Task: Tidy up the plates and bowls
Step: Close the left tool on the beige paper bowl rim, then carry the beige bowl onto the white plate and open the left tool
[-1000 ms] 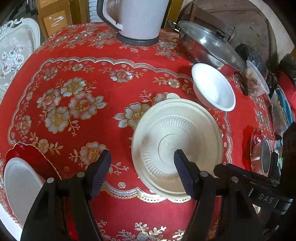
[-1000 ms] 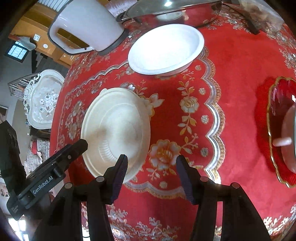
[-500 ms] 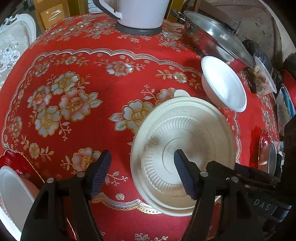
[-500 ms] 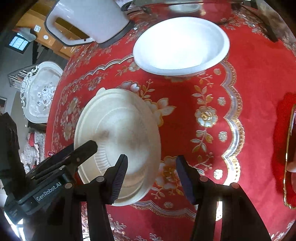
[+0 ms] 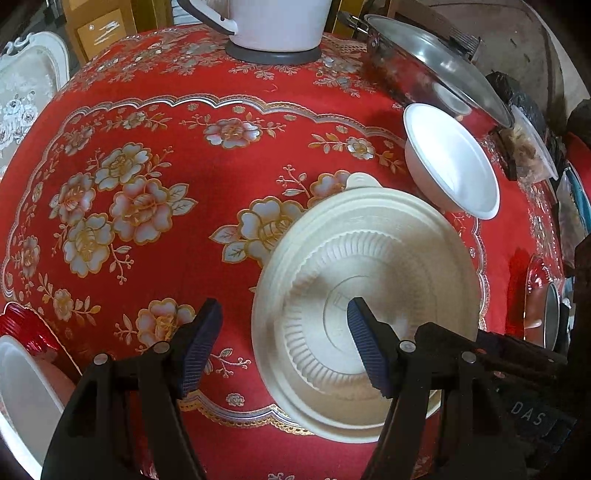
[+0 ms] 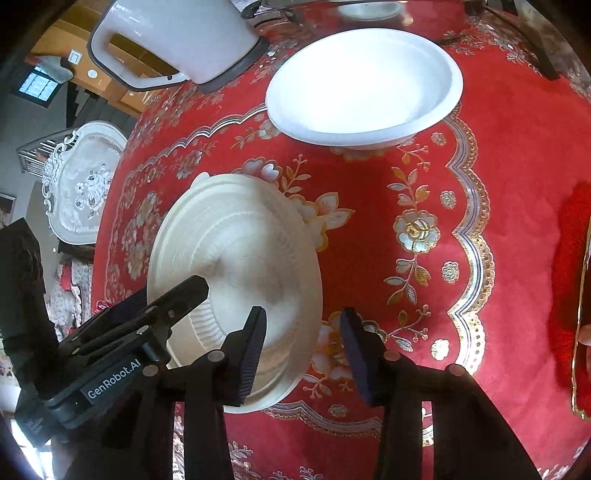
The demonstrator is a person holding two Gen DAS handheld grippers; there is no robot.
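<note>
A cream ribbed plate [image 5: 369, 280] lies on the red flowered tablecloth [image 5: 147, 147] and looks upside down. My left gripper [image 5: 280, 317] is open, and the plate's left rim lies between its fingers. In the right wrist view the same plate [image 6: 229, 243] has its right rim between the fingers of my open right gripper [image 6: 303, 325]. Neither gripper visibly touches it. A white bowl [image 5: 450, 162] stands upright just beyond the plate, and in the right wrist view this bowl [image 6: 365, 81] is large and empty.
A white kettle [image 5: 277, 22] and a lidded steel pot [image 5: 432, 74] stand at the far edge. A red dish [image 5: 26, 328] holding a white bowl sits near left. A red glass dish [image 6: 580, 295] sits at the right. An ornate white chair [image 6: 81, 181] stands beyond the table.
Both grippers have moved forward and closer to the cream plate, which now fills more of each view. Both stay open. The plate and the white bowl have not shifted on the cloth.
</note>
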